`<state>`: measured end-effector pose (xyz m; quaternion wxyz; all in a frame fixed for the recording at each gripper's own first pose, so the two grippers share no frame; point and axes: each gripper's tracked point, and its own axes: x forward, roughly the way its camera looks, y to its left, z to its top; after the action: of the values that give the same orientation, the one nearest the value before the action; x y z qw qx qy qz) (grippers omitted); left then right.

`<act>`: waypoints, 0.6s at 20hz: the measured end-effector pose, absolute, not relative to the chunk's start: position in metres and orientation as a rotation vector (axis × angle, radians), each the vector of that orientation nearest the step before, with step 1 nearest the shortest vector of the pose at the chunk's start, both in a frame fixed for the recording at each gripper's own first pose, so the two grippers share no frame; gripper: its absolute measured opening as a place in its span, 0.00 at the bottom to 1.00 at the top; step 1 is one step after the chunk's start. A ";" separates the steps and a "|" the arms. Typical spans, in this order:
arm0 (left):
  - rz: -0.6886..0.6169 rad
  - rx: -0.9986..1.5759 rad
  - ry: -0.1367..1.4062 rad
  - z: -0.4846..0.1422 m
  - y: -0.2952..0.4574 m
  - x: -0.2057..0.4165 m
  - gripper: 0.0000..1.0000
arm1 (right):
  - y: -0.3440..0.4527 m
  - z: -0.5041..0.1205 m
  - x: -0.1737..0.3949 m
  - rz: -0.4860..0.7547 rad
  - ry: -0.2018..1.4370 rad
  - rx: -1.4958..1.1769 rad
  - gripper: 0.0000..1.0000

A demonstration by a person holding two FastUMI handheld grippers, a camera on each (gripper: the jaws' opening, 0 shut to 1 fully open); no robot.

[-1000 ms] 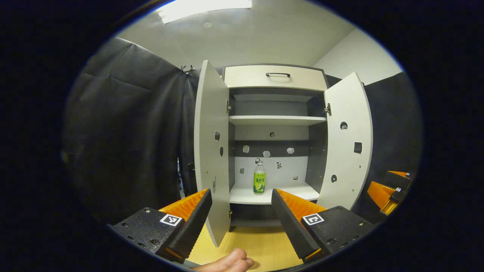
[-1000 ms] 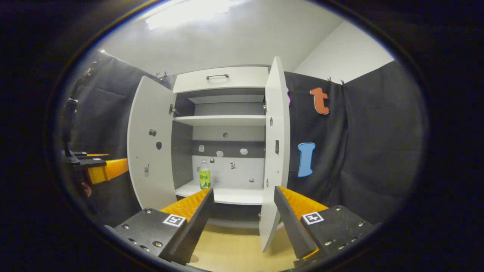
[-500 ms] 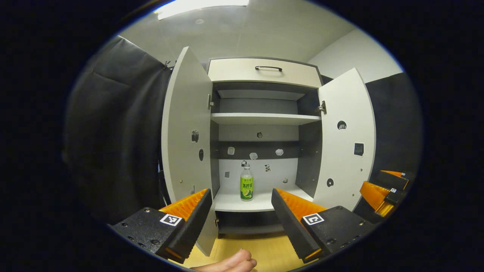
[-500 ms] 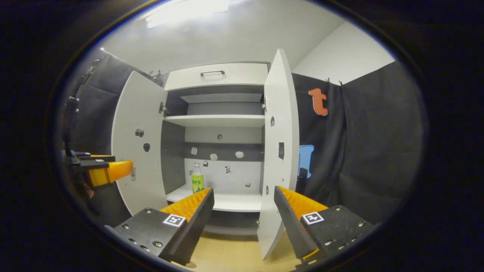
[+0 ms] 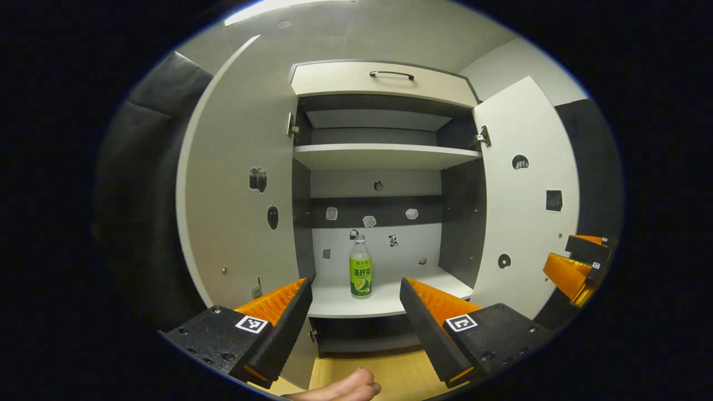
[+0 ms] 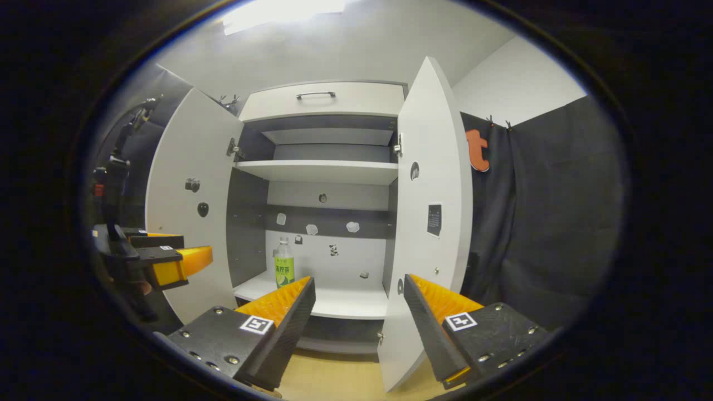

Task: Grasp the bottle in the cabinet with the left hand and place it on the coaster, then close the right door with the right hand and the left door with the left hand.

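left hand-held gripper agape, empty; right hand-held gripper likewise

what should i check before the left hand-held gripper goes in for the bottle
1. Left hand-held gripper open wide enough for the bottle: ok.
2. Bottle upright on the lower shelf, lined up between the fingers: ok.
3. Left door and right door swung open, clear path: ok.
4. Nothing crowding the bottle on the shelf: ok.
5. Right hand-held gripper open, off to the side, clear of the approach: ok.
6. Coaster ready: cannot tell.
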<state>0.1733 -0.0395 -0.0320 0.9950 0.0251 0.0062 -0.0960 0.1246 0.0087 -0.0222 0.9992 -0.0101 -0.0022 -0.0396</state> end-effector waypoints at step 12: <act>-0.219 0.030 0.015 -0.086 -0.076 0.335 1.00 | -0.010 -0.033 0.167 -0.120 0.006 0.004 0.96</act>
<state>0.3351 -0.0757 -0.0861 0.9939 0.0152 0.0075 -0.1093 0.1667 -0.0100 -0.0331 0.9982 0.0020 0.0032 -0.0599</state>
